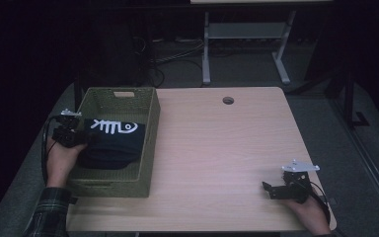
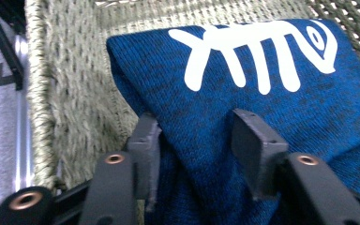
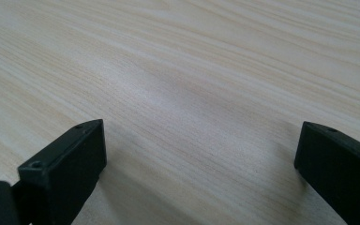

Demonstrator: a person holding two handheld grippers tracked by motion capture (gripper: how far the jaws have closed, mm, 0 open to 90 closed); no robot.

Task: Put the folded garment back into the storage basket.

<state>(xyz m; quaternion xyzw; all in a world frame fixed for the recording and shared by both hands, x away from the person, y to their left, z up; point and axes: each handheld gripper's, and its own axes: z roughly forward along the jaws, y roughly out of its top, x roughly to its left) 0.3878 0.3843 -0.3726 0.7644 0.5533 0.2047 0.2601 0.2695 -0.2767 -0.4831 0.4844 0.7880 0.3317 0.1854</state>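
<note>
Left claw (image 2: 194,140) half-open — astride blue cloth (image 2: 272,108)

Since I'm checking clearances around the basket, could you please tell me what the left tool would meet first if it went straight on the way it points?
Most likely the folded blue garment itself: the left tool already has its fabric between the open jaws, inside the woven basket. Beyond it, the far basket wall, though depth is unclear.

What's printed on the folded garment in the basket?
A white fish skeleton on the blue knit garment; clearest in the left gripper view.
</note>
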